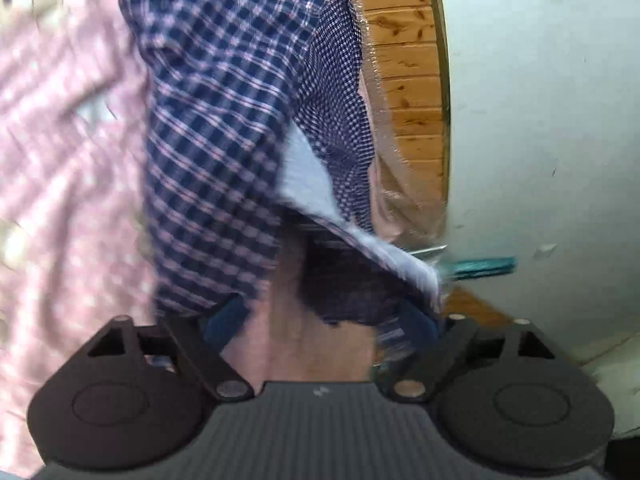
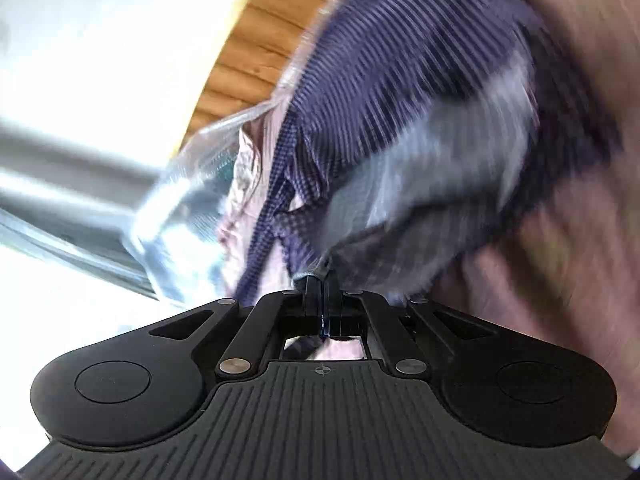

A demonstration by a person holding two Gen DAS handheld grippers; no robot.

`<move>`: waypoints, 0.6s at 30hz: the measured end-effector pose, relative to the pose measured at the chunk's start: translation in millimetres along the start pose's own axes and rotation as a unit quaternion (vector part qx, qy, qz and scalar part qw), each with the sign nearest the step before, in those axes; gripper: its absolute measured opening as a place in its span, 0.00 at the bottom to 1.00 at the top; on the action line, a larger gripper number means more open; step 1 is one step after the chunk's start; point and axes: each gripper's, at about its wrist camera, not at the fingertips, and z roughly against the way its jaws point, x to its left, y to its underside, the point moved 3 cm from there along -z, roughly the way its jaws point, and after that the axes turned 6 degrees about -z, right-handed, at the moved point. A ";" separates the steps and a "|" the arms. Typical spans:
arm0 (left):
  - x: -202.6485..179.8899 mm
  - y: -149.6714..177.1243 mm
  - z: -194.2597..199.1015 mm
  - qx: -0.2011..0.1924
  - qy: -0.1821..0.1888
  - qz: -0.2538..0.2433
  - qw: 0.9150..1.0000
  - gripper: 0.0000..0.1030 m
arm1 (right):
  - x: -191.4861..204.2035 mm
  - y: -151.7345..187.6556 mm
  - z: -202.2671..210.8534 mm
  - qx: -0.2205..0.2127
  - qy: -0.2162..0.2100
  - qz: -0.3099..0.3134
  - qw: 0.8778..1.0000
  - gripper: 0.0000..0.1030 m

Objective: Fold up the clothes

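Left gripper spread wide, checked shirt draped loose between its fingers. Right gripper clenched on shirt's edge.

In the left wrist view we lose both fingertips of the left gripper under the hanging navy checked shirt, so we cannot tell whether cloth lies between them, and the pink patterned cloth beside it is smeared and cut off at the picture's edge. In the right wrist view motion blur dissolves the same shirt's checks into streaks, and we cannot tell how much cloth sits inside the closed right gripper. The clear plastic wrap there is too blurred to make out its contents.
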 end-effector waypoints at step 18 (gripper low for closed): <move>-18.6 13.0 -30.5 0.056 -0.226 -0.146 0.961 0.02 | -20.4 -86.6 -34.1 -0.056 0.360 0.293 0.884 0.00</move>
